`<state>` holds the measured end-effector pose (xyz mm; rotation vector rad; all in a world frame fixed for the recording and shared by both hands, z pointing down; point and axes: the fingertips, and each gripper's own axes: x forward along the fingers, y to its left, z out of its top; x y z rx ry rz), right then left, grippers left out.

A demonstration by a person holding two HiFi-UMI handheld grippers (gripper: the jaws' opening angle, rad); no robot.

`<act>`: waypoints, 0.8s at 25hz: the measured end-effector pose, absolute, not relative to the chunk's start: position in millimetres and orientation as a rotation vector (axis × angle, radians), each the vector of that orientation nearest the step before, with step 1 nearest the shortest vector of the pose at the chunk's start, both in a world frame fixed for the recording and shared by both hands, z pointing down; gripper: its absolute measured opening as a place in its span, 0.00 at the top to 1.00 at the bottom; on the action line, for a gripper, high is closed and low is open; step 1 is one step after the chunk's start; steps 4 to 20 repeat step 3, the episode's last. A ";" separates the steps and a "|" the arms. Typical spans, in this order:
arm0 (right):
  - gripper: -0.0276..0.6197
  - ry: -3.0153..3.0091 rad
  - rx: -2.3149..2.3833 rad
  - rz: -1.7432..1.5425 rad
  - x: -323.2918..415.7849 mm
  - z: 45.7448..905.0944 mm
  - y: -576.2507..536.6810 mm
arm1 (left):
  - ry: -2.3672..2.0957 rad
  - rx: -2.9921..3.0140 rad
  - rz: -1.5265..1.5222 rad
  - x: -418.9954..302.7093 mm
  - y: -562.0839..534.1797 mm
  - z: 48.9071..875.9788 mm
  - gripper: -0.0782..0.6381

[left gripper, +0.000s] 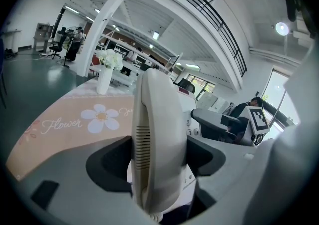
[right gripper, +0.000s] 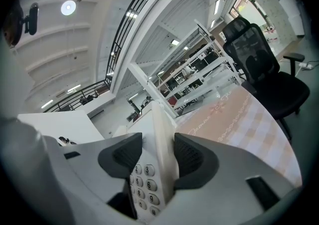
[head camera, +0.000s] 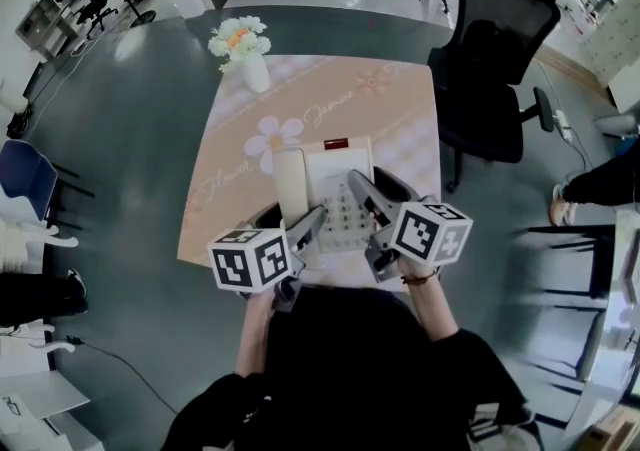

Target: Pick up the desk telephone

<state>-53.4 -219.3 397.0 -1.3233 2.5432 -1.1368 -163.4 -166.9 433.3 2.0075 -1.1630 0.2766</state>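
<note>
A cream desk telephone (head camera: pixel 338 179) lies on the peach flowered table (head camera: pixel 400 129) near its front edge, its handset (head camera: pixel 290 184) resting along the left side. My left gripper (head camera: pixel 306 225) reaches in from the front left. In the left gripper view its dark pads press both sides of the handset (left gripper: pixel 159 134), so the left gripper (left gripper: pixel 159 161) is shut on it. My right gripper (head camera: pixel 366 197) comes in at the phone's right side. In the right gripper view the base's right edge (right gripper: pixel 162 144), beside the keypad (right gripper: pixel 144 181), is clamped between the pads of the right gripper (right gripper: pixel 157 158).
A white vase of flowers (head camera: pixel 247 51) stands at the table's far left corner. A black office chair (head camera: pixel 497 59) is close to the table's right side, and a blue chair (head camera: pixel 26 175) stands off to the left. A person's foot (head camera: pixel 560 205) shows at the right.
</note>
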 end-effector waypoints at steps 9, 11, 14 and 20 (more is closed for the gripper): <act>0.67 2.550 -1.326 -1.121 -55.4 395.3 -221.0 | -1.164 2.009 0.276 -165.5 -168.3 433.5 0.45; 0.67 2.550 -1.326 -1.121 -55.4 395.3 -221.0 | -1.164 2.009 0.276 -165.5 -168.3 433.5 0.45; 0.67 2.550 -1.326 -1.121 -55.4 395.3 -221.0 | -1.164 2.009 0.276 -165.5 -168.3 433.5 0.45; 0.67 2.550 -1.326 -1.121 -55.4 395.3 -221.0 | -1.164 2.009 0.276 -165.5 -168.3 433.5 0.45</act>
